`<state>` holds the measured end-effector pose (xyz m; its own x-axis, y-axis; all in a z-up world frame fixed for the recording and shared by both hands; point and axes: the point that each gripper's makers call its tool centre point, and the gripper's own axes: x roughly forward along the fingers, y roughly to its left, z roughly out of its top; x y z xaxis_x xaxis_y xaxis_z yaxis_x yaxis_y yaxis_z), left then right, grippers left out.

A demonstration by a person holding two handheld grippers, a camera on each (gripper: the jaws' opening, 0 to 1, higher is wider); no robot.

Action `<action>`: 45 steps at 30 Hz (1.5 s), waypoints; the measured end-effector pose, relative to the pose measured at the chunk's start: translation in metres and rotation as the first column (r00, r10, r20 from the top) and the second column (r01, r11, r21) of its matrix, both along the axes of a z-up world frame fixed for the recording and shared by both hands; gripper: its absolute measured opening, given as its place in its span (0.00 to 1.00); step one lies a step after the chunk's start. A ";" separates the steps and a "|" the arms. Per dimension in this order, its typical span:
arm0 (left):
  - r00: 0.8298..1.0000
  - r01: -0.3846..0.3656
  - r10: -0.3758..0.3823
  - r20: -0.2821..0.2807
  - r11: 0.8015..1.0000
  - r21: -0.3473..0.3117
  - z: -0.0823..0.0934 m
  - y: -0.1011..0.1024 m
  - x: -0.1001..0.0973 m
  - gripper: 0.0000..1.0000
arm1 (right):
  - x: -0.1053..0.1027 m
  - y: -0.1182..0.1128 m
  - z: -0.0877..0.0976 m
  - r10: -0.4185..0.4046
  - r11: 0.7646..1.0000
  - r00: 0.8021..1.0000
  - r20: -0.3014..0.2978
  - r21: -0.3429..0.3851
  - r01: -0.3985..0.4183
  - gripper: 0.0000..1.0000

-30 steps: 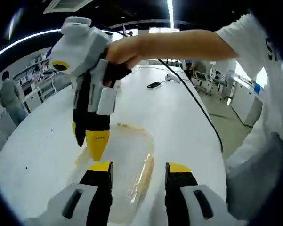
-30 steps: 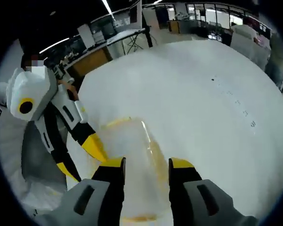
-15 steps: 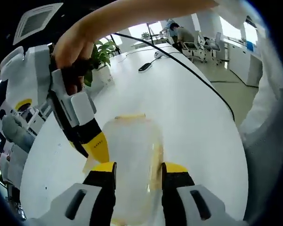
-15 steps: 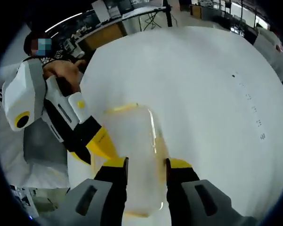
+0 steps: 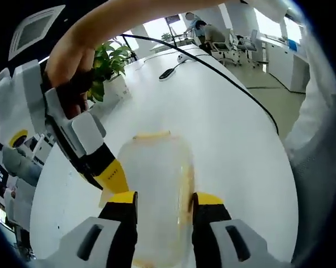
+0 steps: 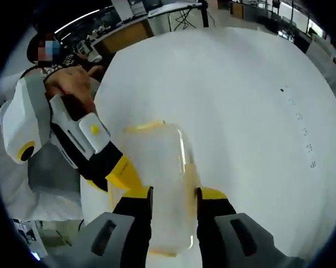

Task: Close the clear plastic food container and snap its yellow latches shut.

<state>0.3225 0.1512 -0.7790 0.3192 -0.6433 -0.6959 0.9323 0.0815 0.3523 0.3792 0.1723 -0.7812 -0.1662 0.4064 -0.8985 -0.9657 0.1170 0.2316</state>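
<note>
On the white table (image 5: 229, 123) sits the clear plastic food container (image 5: 155, 190), so transparent that I can hardly trace its walls; its near end is cut off behind my own jaws in both views. I cannot tell whether the lid is fully seated. Only yellow traces show where the latches are: one yellow latch (image 5: 151, 135) at the far end and a yellowish strip along the right side in the left gripper view.

From the left gripper view, my right gripper (image 5: 113, 177) comes in at the left, held in my hand (image 5: 72, 67), its yellow tip touching the container's left wall. Whether its jaws are spread there I cannot tell, since only one tip is plain. My left gripper (image 5: 159, 202) has its two yellow-tipped jaws either side of the container, close against its walls, gripping it across its width.

Farther off lie a black cable (image 5: 235, 72), a small dark device (image 5: 166, 73) and a potted plant (image 5: 103, 64).

From the right gripper view, my left gripper (image 6: 122, 174) enters at the left against the container (image 6: 159, 178). My right gripper (image 6: 173, 196) straddles the container's near end, jaws pressed to its sides.
</note>
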 end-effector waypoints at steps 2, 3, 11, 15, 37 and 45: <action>1.000 0.003 -0.003 0.002 1.000 -0.006 0.000 0.000 0.000 0.31 | -0.002 -0.001 0.000 0.002 1.000 1.000 0.000 -0.006 -0.002 0.27; 1.000 0.009 -0.009 0.003 1.000 -0.008 0.000 0.000 0.000 0.30 | -0.002 -0.001 0.000 0.004 1.000 1.000 0.000 -0.009 -0.004 0.27; 1.000 0.009 -0.009 0.018 1.000 0.002 0.000 -0.001 0.000 0.29 | -0.004 0.000 0.000 0.008 1.000 1.000 -0.005 -0.024 -0.008 0.26; 1.000 0.013 -0.014 0.026 1.000 0.005 -0.001 -0.001 -0.001 0.28 | -0.004 0.000 0.000 0.010 0.999 1.000 -0.007 -0.036 -0.011 0.26; 0.995 0.037 -0.038 0.093 0.999 0.011 -0.002 -0.001 -0.002 0.25 | 0.004 0.000 -0.002 0.042 0.998 0.994 -0.099 -0.040 -0.046 0.22; 0.995 0.041 -0.042 0.094 0.999 0.013 -0.001 -0.002 -0.003 0.26 | -0.003 -0.004 0.001 0.024 1.000 0.992 -0.124 -0.001 -0.025 0.22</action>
<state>0.3197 0.1493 -0.7804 0.3574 -0.6494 -0.6712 0.8972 0.0391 0.4398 0.3766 0.1682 -0.7806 -0.2864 0.3982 -0.8715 -0.9322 0.0944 0.3495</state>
